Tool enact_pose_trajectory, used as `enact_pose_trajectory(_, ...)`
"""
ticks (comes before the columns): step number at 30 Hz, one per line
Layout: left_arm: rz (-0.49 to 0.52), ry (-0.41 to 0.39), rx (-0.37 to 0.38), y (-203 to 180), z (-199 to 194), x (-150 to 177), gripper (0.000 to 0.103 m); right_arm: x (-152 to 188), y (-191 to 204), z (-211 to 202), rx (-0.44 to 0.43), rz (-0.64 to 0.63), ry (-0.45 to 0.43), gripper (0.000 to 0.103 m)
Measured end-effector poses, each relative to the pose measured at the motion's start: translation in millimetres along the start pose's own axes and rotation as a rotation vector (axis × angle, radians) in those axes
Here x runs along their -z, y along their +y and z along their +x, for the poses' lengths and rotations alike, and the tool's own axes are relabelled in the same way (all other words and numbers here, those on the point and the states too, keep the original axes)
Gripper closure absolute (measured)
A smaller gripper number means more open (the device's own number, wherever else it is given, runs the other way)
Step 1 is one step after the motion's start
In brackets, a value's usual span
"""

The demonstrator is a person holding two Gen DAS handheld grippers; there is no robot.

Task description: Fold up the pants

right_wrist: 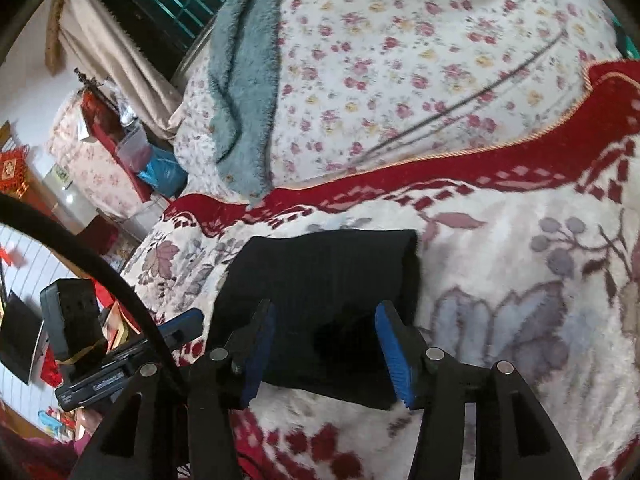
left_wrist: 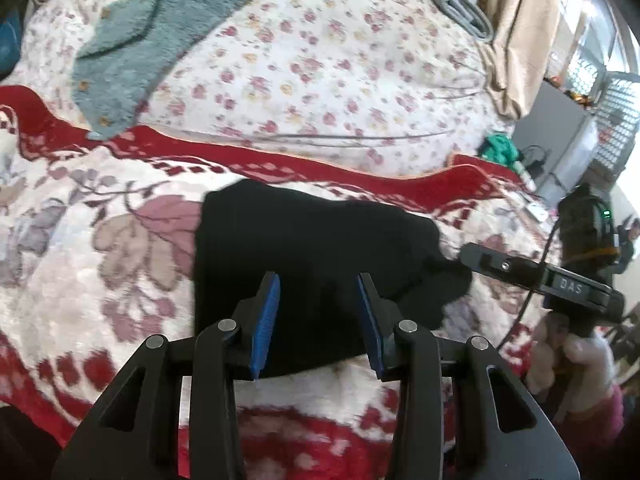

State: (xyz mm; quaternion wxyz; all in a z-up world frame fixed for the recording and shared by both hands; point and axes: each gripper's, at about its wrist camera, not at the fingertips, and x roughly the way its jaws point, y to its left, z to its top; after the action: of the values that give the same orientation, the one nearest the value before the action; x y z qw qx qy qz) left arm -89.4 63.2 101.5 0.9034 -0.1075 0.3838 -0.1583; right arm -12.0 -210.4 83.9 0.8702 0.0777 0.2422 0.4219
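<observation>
The pants (left_wrist: 312,264) lie folded into a compact black block mid-frame on the blanket (left_wrist: 100,264), both tools, left (left_wrist: 318,320) and right (right_wrist: 328,350), apart and empty, so the fold looks finished; next, only tidying.

One pair of black pants (left_wrist: 312,264), folded into a single compact block at the centre of the frame. Two grippers: the left gripper (left_wrist: 316,320) at the bottom centre of its own view, the right gripper (right_wrist: 326,348) at the bottom centre of its own. Each has two blue pads (left_wrist: 264,324). One red-bordered floral blanket (left_wrist: 100,248) across the lower half, one small-flowered sheet (left_wrist: 320,72) in the upper half, one teal fleece garment (left_wrist: 132,44) at the upper left, one beige curtain (left_wrist: 516,32) at the upper right
</observation>
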Motion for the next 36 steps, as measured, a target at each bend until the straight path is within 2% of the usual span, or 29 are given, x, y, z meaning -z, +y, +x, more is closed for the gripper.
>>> enact_pose_trajectory(4, -0.009, 0.008, -0.048, 4, 8, 1, 0.066, 5, 3, 9, 0.135, -0.035, 0.028, 0.053)
enact_pose_trajectory(8, -0.021, 0.040, -0.071, 6, 22, 4, 0.066, 13, 0, 14, 0.146, -0.039, 0.055, 0.053)
enact_pose_trajectory(12, -0.020, 0.042, -0.084, 5, 25, 6, 0.066, 22, -3, 19, 0.210, -0.059, 0.075, 0.049)
enact_pose_trajectory(14, -0.018, 0.045, -0.086, 5, 26, 7, 0.066, 26, -10, 21, 0.199, -0.030, 0.085, 0.045)
enact_pose_trajectory(20, -0.026, 0.040, -0.083, 7, 25, 6, 0.066, 22, -22, 16, 0.098, 0.064, 0.067, 0.045)
enact_pose_trajectory(25, -0.059, 0.026, -0.085, 18, 18, 1, 0.066, 15, -23, 16, 0.065, 0.090, 0.054, 0.045)
enact_pose_trajectory(28, -0.094, 0.018, -0.076, 29, 12, -3, 0.066, 12, -28, 18, 0.041, 0.124, 0.056, 0.041)
enact_pose_trajectory(32, -0.172, 0.031, -0.043, 49, 12, -8, 0.054, 5, -33, 15, 0.044, 0.139, 0.031, 0.038)
enact_pose_trajectory(36, -0.229, 0.052, -0.027, 60, 18, -10, 0.053, -1, -32, 17, 0.052, 0.126, 0.030, 0.036)
